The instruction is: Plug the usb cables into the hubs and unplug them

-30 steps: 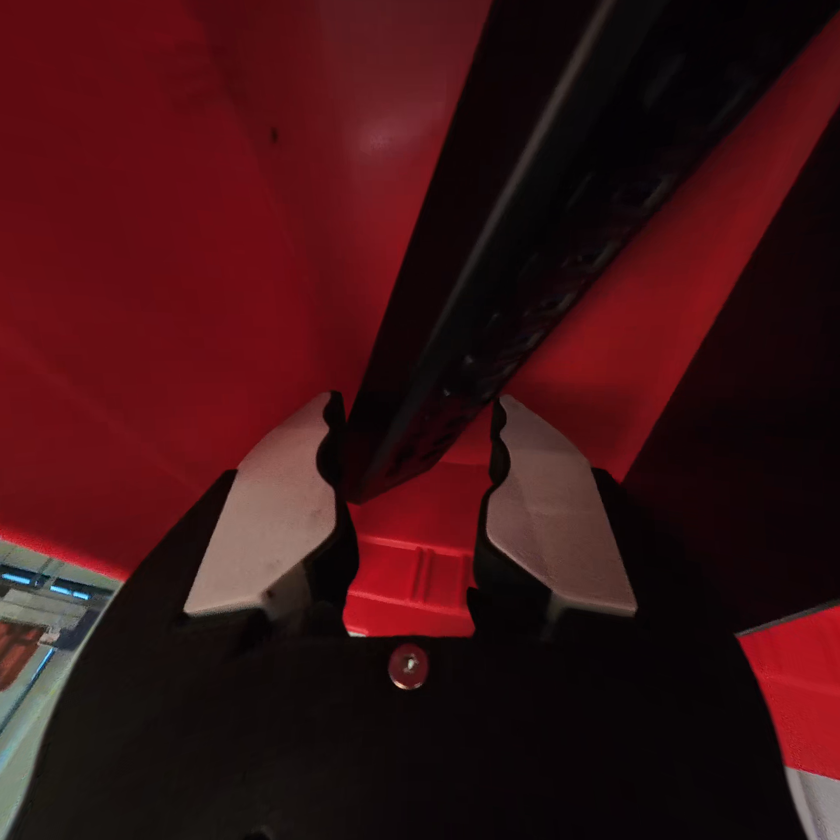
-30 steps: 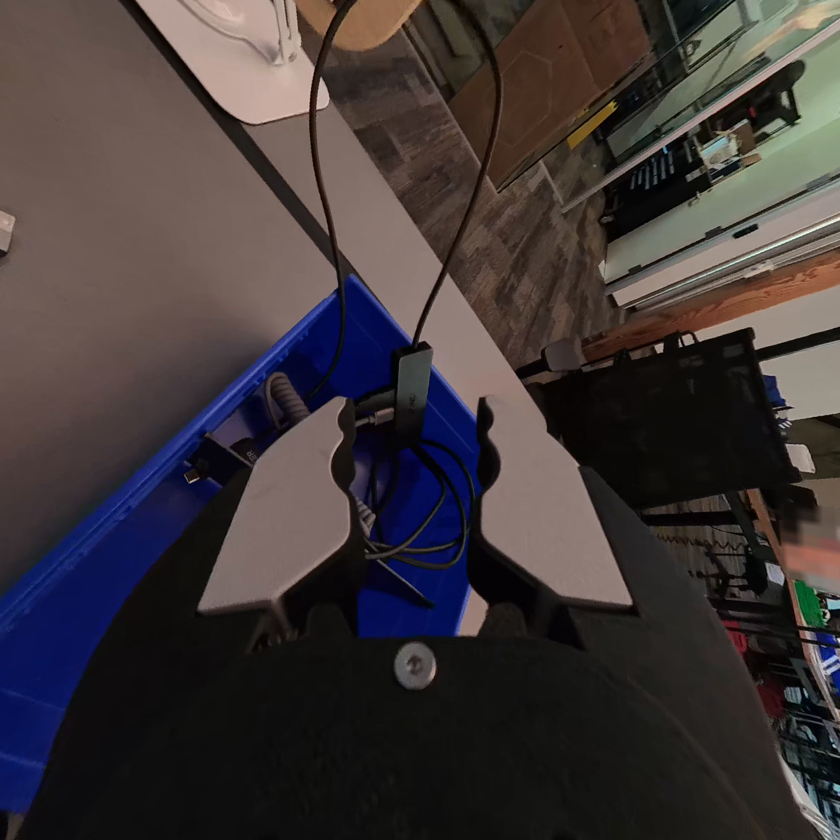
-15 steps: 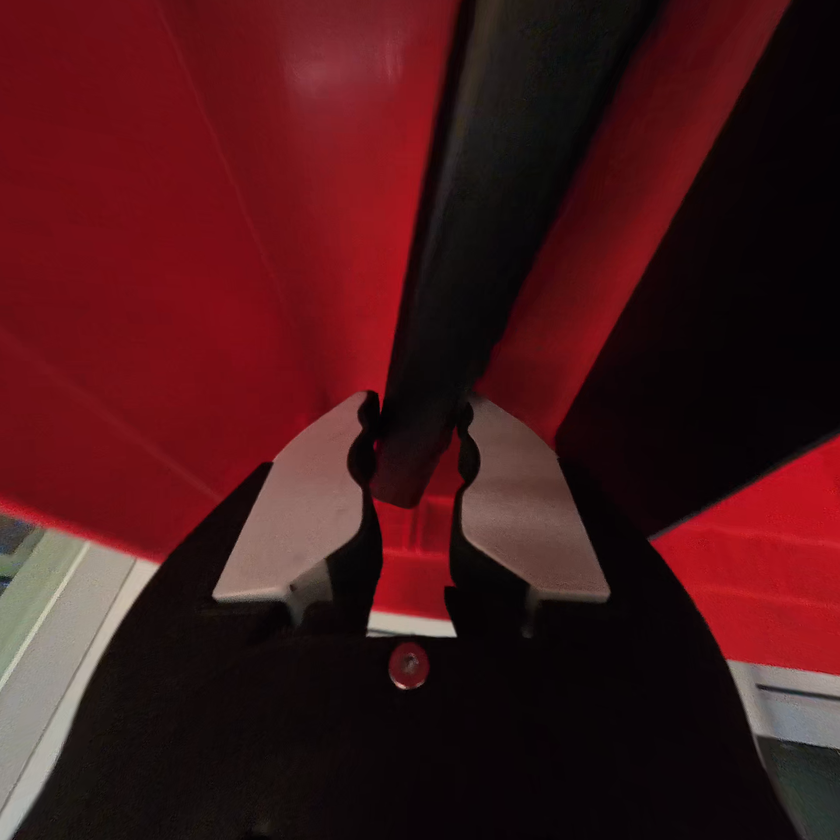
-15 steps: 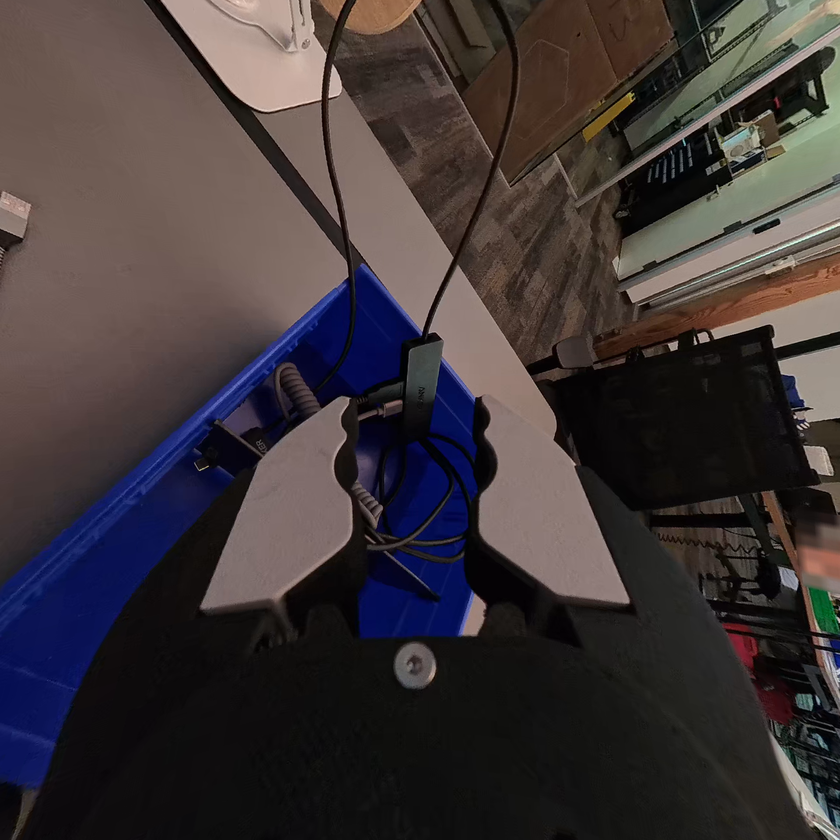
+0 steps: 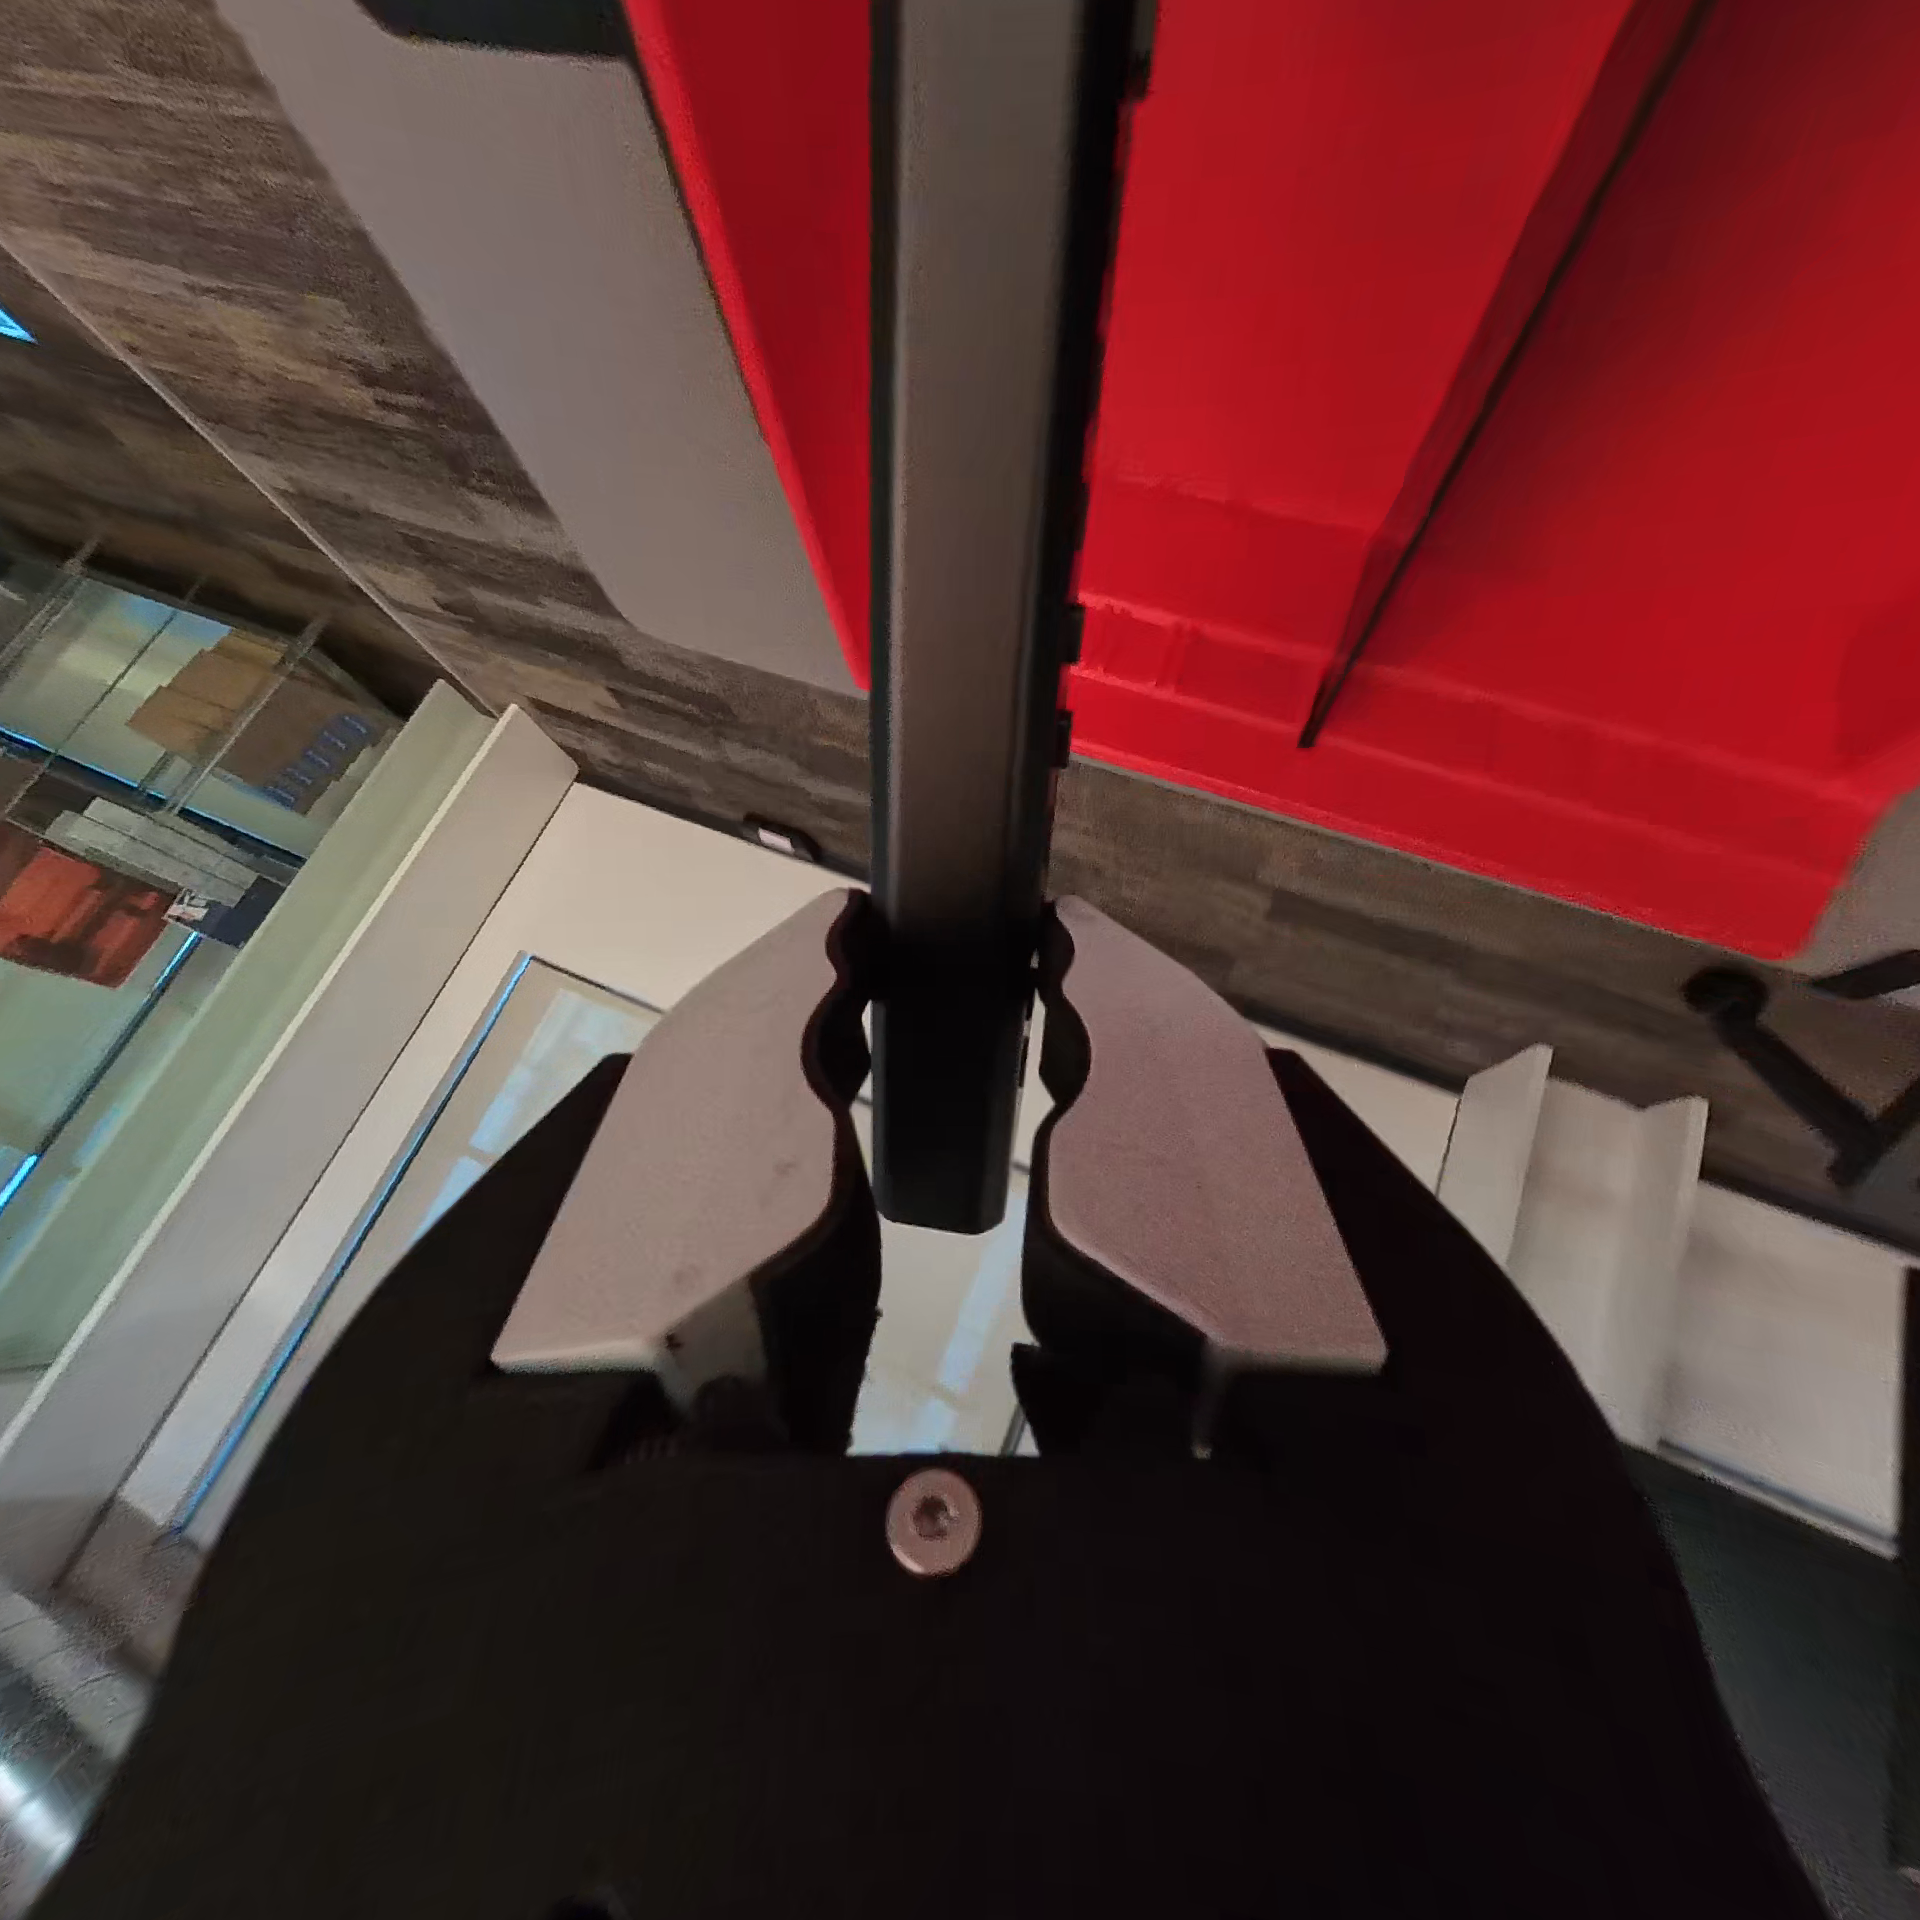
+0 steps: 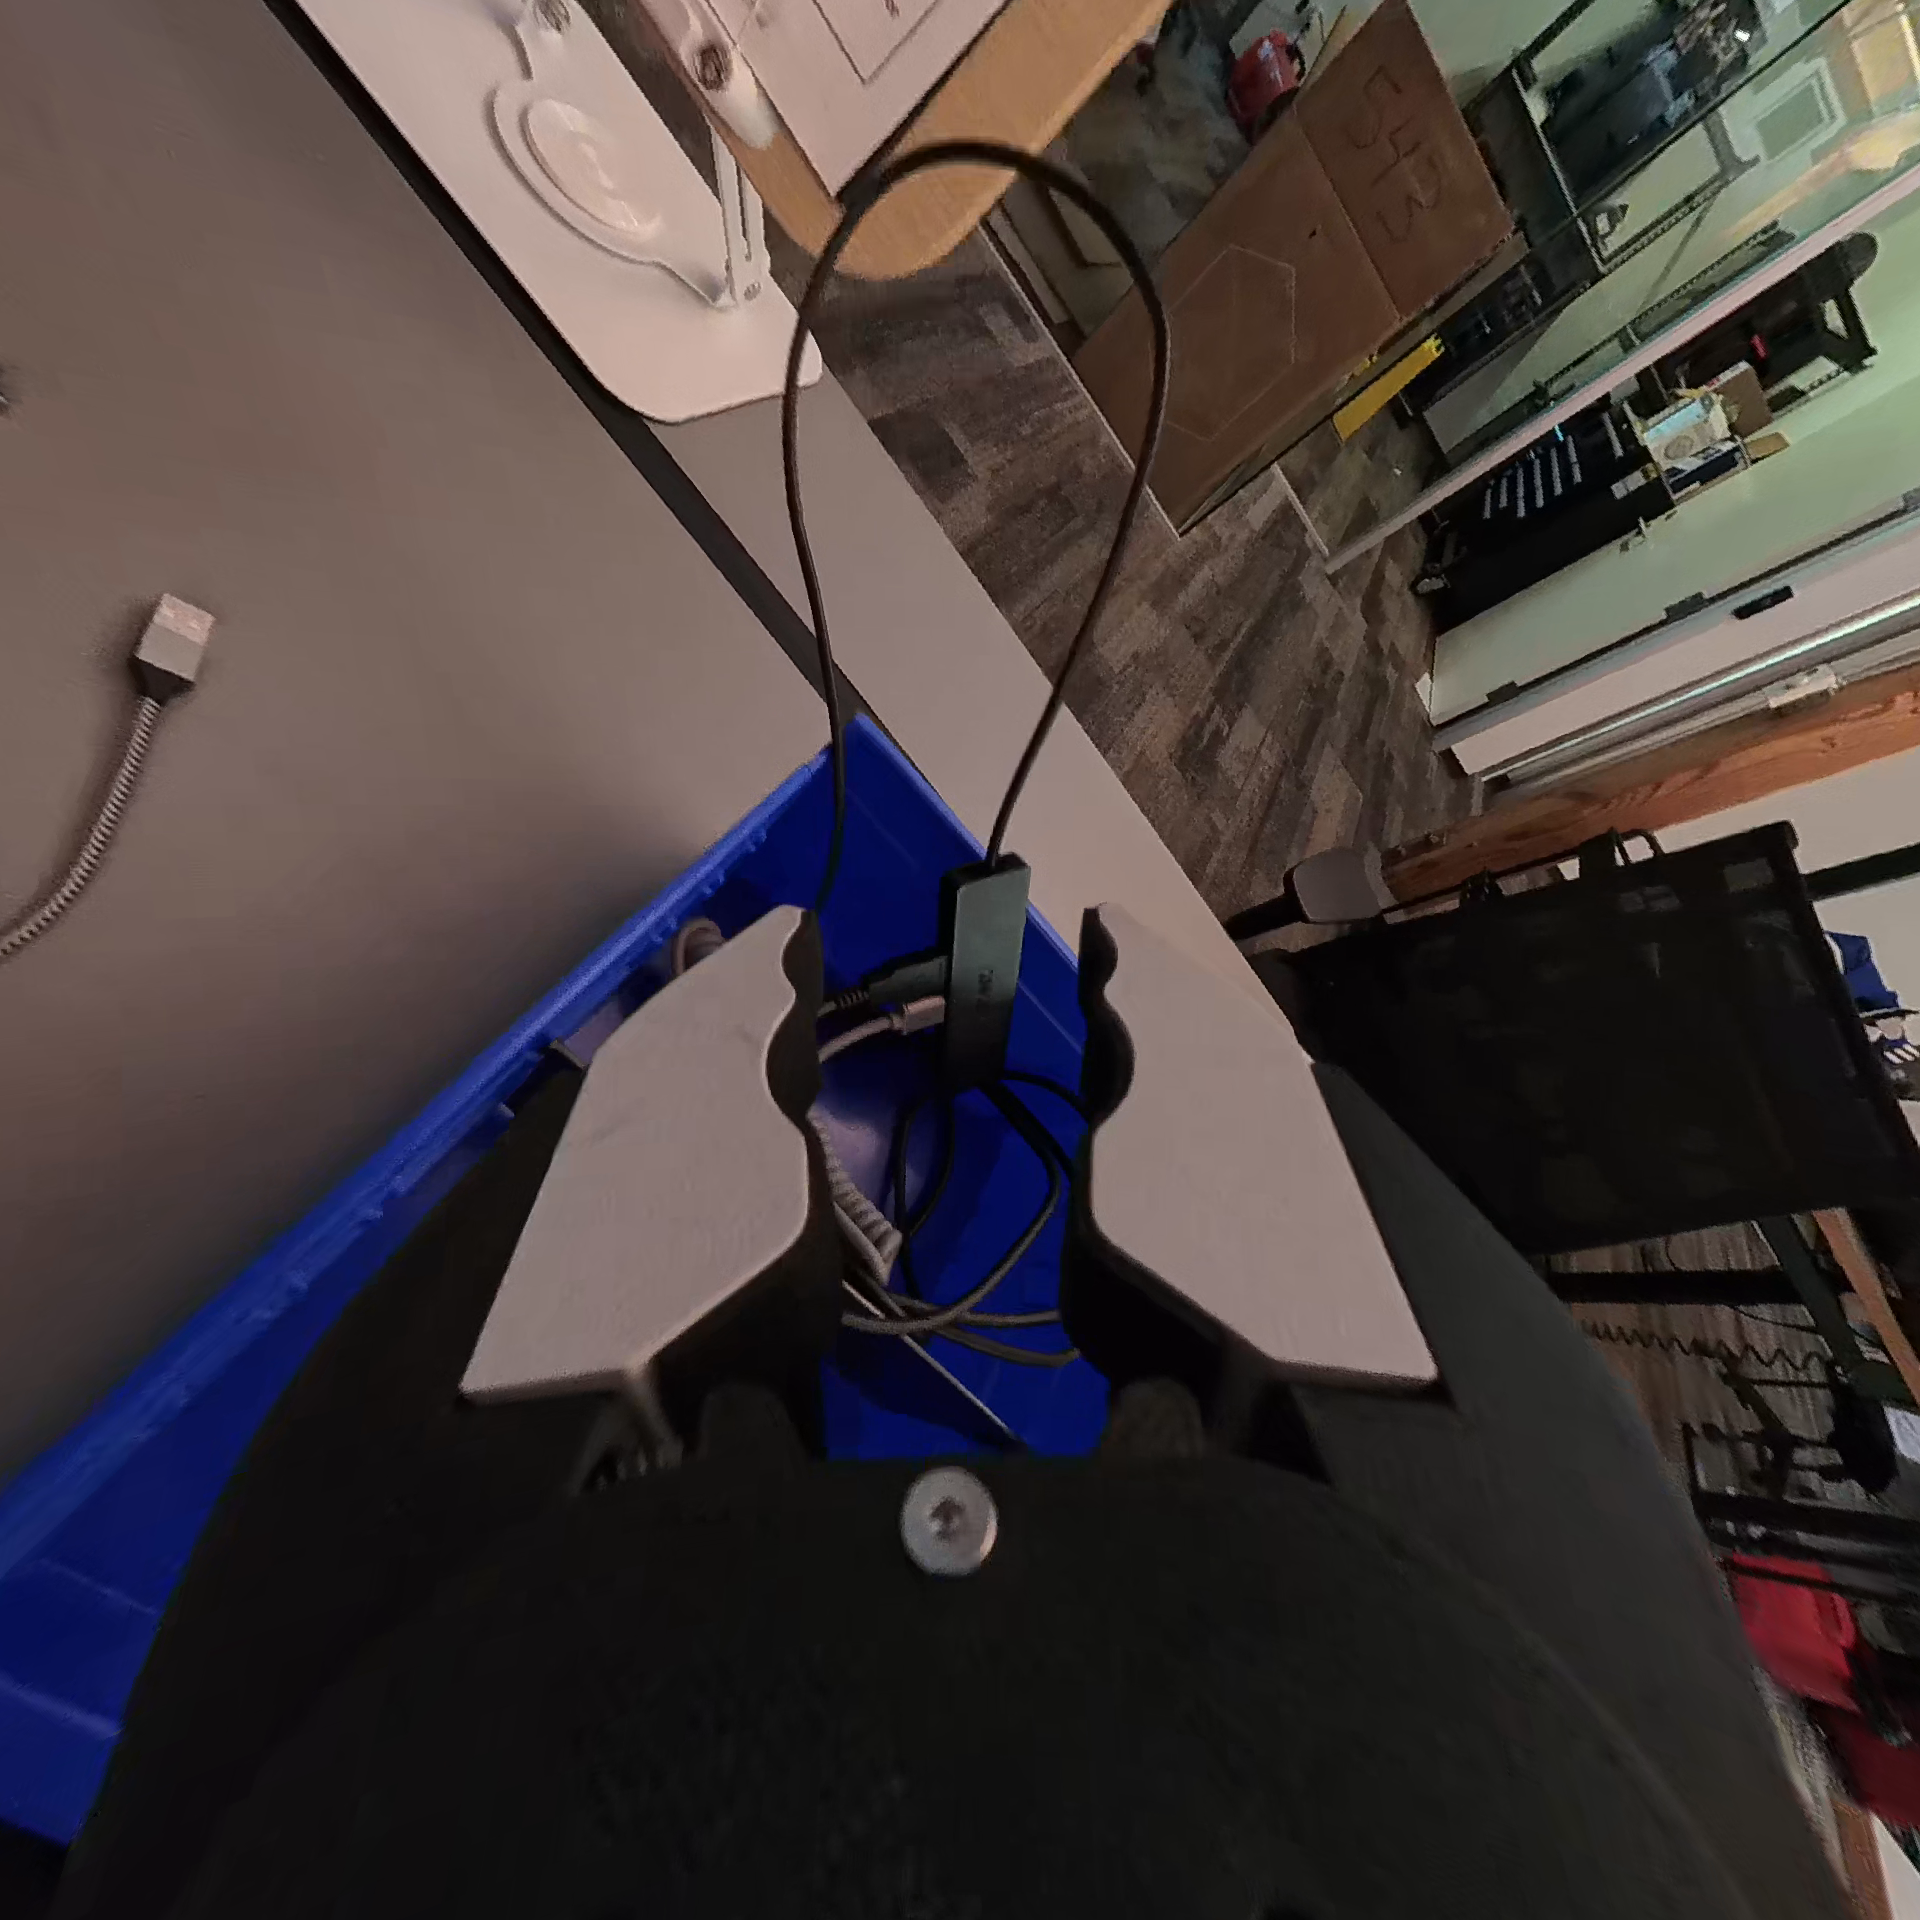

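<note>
My left gripper (image 5: 951, 977) is shut on one end of a long dark grey hub (image 5: 971, 520), which points straight away from the camera. The hub is held up in front of a red bin (image 5: 1558, 520). My right gripper (image 6: 945, 935) is open and empty above a blue bin (image 6: 312, 1299). In that bin a small black hub (image 6: 982, 956) stands on end with cables plugged into its side. A thin black cable (image 6: 1101, 312) loops up from its top and comes back down by my left finger. More coiled cables (image 6: 935, 1247) lie in the bin under the fingers.
A braided cable with a grey USB plug (image 6: 171, 644) lies on the grey table (image 6: 416, 520) to the left. A white stand base (image 6: 623, 229) sits at the table's far edge. A black mesh cart (image 6: 1558, 1039) stands on the floor to the right. Tip to tip, the grippers are about 60 cm apart.
My left gripper closed on the dark hub and lifted it out of the red bin, so floor and walls now show. My right gripper drew back a little, still open over the blue bin.
</note>
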`<state>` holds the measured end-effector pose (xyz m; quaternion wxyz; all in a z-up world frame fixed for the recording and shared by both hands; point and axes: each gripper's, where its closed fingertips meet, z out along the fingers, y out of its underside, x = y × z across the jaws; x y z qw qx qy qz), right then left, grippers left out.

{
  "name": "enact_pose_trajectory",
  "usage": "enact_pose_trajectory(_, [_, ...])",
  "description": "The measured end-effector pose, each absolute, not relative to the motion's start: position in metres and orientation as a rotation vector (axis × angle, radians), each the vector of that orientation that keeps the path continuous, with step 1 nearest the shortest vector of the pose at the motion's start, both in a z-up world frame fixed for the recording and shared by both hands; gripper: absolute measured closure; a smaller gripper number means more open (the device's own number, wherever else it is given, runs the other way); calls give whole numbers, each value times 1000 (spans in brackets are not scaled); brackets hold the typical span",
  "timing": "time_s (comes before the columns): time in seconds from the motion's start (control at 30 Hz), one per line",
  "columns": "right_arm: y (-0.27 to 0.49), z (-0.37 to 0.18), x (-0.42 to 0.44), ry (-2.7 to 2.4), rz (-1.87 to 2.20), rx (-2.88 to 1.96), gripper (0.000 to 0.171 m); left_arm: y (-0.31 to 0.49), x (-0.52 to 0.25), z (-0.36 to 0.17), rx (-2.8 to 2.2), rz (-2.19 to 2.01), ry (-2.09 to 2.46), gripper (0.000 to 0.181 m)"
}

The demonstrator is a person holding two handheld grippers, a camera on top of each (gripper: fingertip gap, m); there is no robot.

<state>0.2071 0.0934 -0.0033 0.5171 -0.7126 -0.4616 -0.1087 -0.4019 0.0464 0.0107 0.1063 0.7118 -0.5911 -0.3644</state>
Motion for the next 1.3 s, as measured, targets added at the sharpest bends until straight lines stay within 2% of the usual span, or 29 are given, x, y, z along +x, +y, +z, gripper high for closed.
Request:
enact_pose_trajectory(0.1, [88,3,188,-1122,-180,-1672,123,29,-355,37,2255,-924,-1771,152])
enact_pose_trajectory(0.17, [82,10,173,-1120,-96,-1643,123,16,-310,34,2468,-684,-1703,153])
enact_pose_trajectory(0.27, [73,18,156,-1118,25,-1603,123,-6,-219,-2,2856,33,-1359,153])
enact_pose_trajectory(0.33, [69,20,152,-1136,31,-1579,123,-17,-180,-30,2874,213,-1264,153])
enact_pose_trajectory(0.43, [64,24,150,-1143,42,-1556,123,-15,-164,-72,2783,-37,-1382,154])
enact_pose_trajectory(0.63, [56,28,148,-1173,42,-1512,123,24,-179,-130,2916,-393,-1165,154])
enact_pose_trajectory(0.87, [53,29,137,-1192,120,-1477,123,16,-162,-157,3127,-69,-888,154])
enact_pose_trajectory(1.0, [50,22,125,-1240,132,-1476,123,9,-163,-178,3142,12,-889,154])
enact_pose_trajectory(1.13, [45,23,112,-1254,190,-1447,123,12,-161,-178,3201,57,-967,153])
enact_pose_trajectory(1.3, [41,28,113,-1243,206,-1430,123,14,-155,-172,3316,178,-827,147])
